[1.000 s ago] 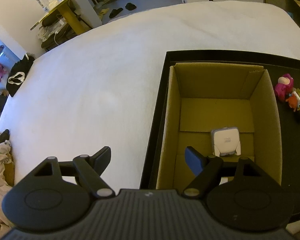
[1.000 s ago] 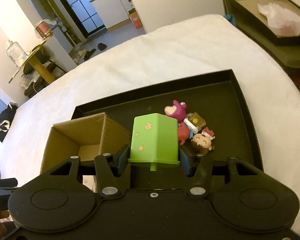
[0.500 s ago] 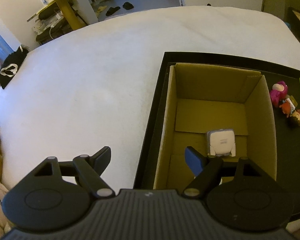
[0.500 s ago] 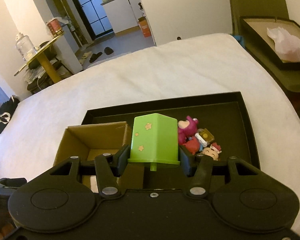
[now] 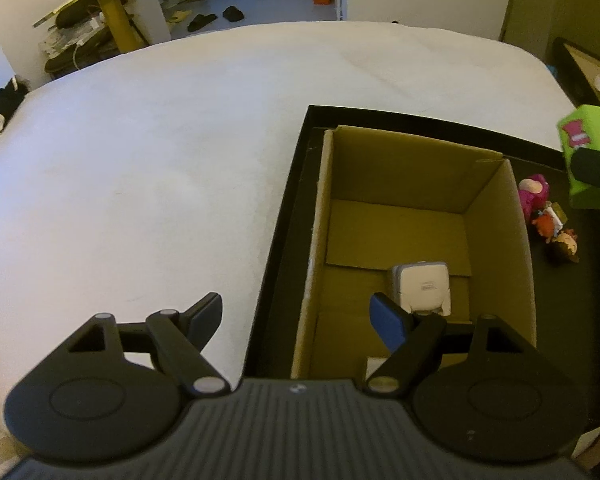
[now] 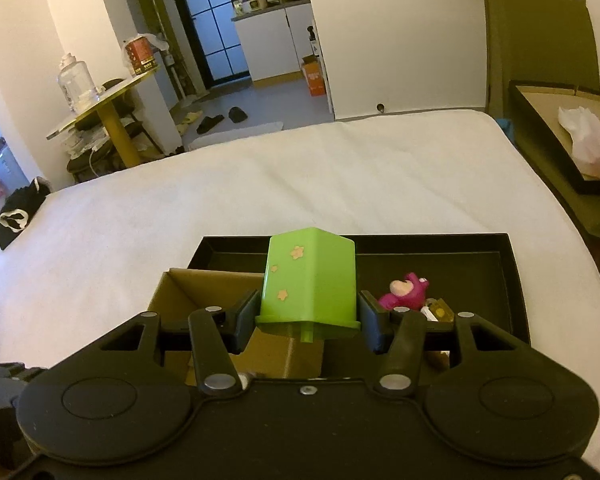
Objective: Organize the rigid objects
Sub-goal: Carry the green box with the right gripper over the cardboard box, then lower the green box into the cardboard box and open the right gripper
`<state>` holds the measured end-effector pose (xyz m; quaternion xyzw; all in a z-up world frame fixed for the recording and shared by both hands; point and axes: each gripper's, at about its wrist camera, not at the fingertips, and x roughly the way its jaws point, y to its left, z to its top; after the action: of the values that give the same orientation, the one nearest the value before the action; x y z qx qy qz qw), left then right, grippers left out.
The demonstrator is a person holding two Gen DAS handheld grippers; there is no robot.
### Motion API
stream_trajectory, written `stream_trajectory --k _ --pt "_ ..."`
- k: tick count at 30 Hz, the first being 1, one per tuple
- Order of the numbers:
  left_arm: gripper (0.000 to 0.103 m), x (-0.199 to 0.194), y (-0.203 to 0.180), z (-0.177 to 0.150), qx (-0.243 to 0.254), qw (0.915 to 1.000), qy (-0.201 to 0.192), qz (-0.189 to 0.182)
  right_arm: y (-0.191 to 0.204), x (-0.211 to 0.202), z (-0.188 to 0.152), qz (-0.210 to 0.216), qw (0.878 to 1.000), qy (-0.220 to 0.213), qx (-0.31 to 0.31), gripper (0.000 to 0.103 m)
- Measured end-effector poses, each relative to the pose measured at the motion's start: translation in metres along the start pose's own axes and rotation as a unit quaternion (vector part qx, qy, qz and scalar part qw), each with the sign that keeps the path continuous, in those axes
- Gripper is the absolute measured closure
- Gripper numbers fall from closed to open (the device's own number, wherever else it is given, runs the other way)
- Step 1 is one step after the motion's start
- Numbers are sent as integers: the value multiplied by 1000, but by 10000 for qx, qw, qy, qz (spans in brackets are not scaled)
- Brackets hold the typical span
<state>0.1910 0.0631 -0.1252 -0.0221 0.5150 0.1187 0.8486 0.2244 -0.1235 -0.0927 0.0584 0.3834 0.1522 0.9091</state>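
Your right tongs pinched a green container between both pads, gripping it near its flanged end, its star-dotted side facing left. You held it in the air above the black tray, over the near right corner of the cardboard box. In the left wrist view the same green container showed at the far right edge, with one black finger across it.

Your left tongs were spread wide and held nothing; the left pad hung over the white bed, the blue right pad over the open cardboard box. A small white boxy device lay on the box floor, just beyond the right pad.

The box stood in the left part of the black tray. To its right on the tray floor, a magenta figurine, an orange one and a brown-haired one lay clustered together, close to the box wall.
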Motion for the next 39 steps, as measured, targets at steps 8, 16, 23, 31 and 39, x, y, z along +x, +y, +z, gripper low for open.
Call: stream_trajectory --k 8,16,23,31,39 --pt "29 6 9 -3 -146 9993 3 -354 26 7 -1 33 9996 144 -222 51" --pt "61 14 21 -8 -327 9981 58 -517 53 22 -11 99 9982 440 -398 51" --pt "91 25 30 -13 -489 9949 173 -861 70 44 -23 50 9963 745 -418 51" --pt "93 28 27 -14 -390 9952 115 -889 77 60 -30 -36 9949 946 -347 51" --pt "93 28 28 -15 -424 9950 129 -891 70 57 -35 21 9938 1097 -158 47"
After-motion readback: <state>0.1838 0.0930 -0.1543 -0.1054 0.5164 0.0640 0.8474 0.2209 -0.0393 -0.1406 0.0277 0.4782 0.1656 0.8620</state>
